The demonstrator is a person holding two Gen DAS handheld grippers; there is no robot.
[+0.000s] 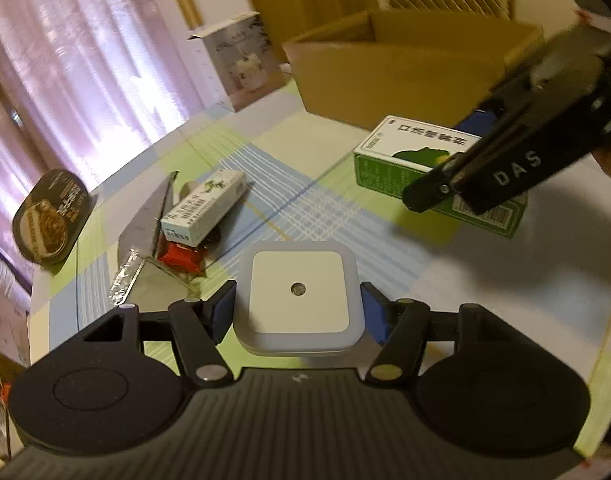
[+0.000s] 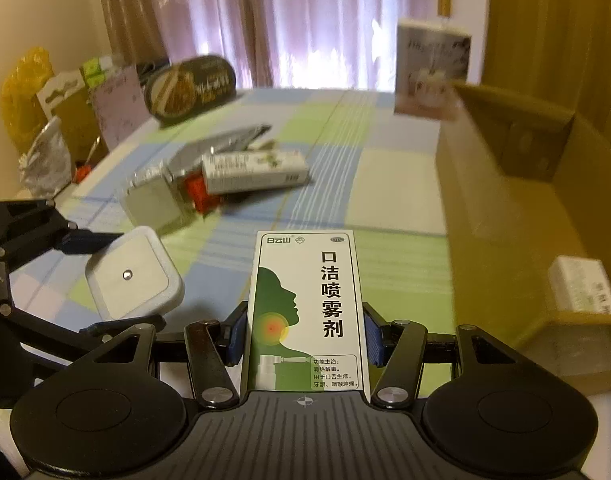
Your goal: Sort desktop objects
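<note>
Left claw (image 1: pixel 297 312) grips nightlight (image 1: pixel 299 296); cardboard box (image 1: pixel 405 68) beyond.

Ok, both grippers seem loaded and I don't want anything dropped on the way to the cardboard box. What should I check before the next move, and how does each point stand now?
1. Left gripper closed on the white square night light: ok, blue pads touch both sides.
2. Right gripper closed on the green and white spray box: ok, gripped at both long edges.
3. Spray box lifted off the table: cannot tell.
4. Cardboard box open to receive: ok, a small white box already lies inside.
5. Grippers apart from each other: ok, a gap shows.
6. Remaining pile out of the way: ok, off to the left.
</note>
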